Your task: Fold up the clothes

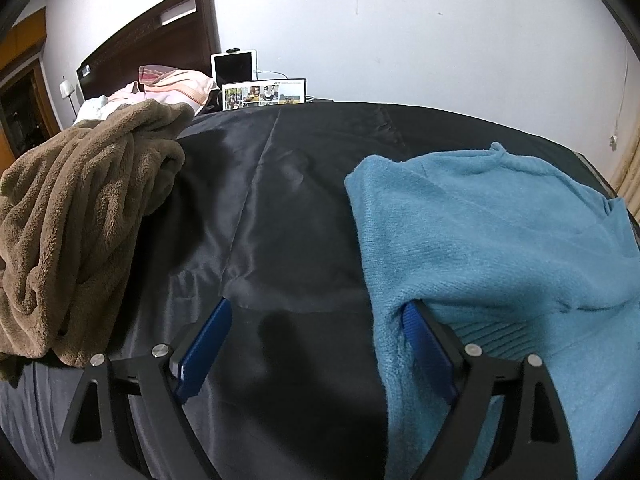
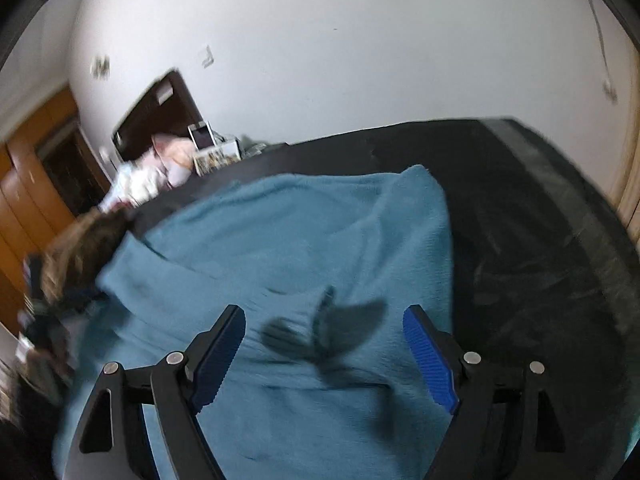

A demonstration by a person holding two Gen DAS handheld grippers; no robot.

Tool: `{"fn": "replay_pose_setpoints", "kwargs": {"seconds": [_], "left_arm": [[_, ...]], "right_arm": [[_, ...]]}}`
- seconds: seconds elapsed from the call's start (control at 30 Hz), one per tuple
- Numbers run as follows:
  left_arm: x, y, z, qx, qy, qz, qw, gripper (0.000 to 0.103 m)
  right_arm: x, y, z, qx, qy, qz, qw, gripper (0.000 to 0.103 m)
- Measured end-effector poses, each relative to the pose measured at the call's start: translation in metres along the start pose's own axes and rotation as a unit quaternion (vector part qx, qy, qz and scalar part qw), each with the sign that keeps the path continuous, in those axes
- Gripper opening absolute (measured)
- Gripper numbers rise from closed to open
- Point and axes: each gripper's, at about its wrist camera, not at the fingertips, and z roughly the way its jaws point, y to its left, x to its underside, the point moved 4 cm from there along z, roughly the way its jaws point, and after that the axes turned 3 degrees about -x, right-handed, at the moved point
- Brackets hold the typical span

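Teal-blue sweater (image 1: 500,240), brown fleece blanket (image 1: 80,220), black satin sheet (image 1: 272,208), blue-padded black claw (image 2: 324,344)

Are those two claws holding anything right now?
Nothing is held. Both claws, left and right, are open over the blue sweater; one left finger touches its edge.

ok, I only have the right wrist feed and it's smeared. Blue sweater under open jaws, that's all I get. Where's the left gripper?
Observer: The left gripper is at the blue sweater's left edge, jaws wide; its right finger sits against the fabric, and the left one hangs over the black sheet.
Operator: Pinching anything?
Observer: No, only sheet and the sweater's edge between the fingers.
Operator: That brown blur on my left?
Observer: A brown fleece garment, crumpled in a heap, clear of the sweater.
Operator: Sweater folded?
Observer: Partly: its ribbed hem is tucked under a folded layer.
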Motion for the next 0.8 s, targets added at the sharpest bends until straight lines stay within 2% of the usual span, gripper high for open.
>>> {"fn": "replay_pose_setpoints", "kwargs": {"seconds": [0.07,0.13,0.2,0.23,0.27,0.43,0.53,0.6,0.67,0.7,0.77,0.8], "left_arm": [[0.0,0.0,0.0,0.0,0.0,-0.001,1.0,0.091],[0.0,0.0,0.0,0.0,0.0,-0.002,1.0,0.091],[0.0,0.001,0.001,0.001,0.001,-0.003,1.0,0.091],[0.0,0.002,0.001,0.002,0.002,-0.003,1.0,0.091],[0.0,0.002,0.001,0.003,0.002,-0.003,1.0,0.091],[0.0,0.0,-0.003,0.007,-0.001,0.001,1.0,0.091],[0.0,-0.004,-0.007,0.011,-0.007,0.011,0.9999,0.091],[0.001,-0.009,-0.006,0.006,-0.008,0.022,0.9997,0.091],[0.002,-0.012,-0.006,0.007,-0.007,0.028,0.9995,0.091],[0.002,-0.012,-0.006,0.009,-0.006,0.032,0.9994,0.091],[0.002,-0.012,-0.007,0.009,-0.007,0.035,0.9993,0.092],[0.002,-0.012,-0.007,0.008,-0.007,0.034,0.9994,0.092]], "right_arm": [[0.001,0.009,0.008,-0.008,0.009,-0.026,1.0,0.083],[0.001,0.028,0.016,-0.022,0.029,-0.057,0.998,0.069],[0.002,0.044,0.023,-0.03,0.05,-0.078,0.995,0.033],[0.002,0.048,0.025,-0.029,0.059,-0.076,0.995,0.028],[-0.001,0.05,0.023,-0.048,0.062,-0.058,0.995,0.015],[-0.042,0.056,-0.037,-0.127,-0.03,0.018,0.991,0.013],[-0.063,0.058,-0.064,-0.127,-0.065,0.043,0.989,0.012],[-0.07,0.052,-0.061,-0.1,-0.057,0.067,0.991,0.012],[-0.07,0.04,-0.035,-0.011,-0.024,0.07,0.997,0.013],[-0.064,0.032,-0.018,0.02,-0.003,0.074,0.997,0.013],[-0.051,0.014,0.018,0.063,0.041,0.091,0.993,0.014],[-0.045,0.008,0.031,0.067,0.055,0.1,0.991,0.016]]}}
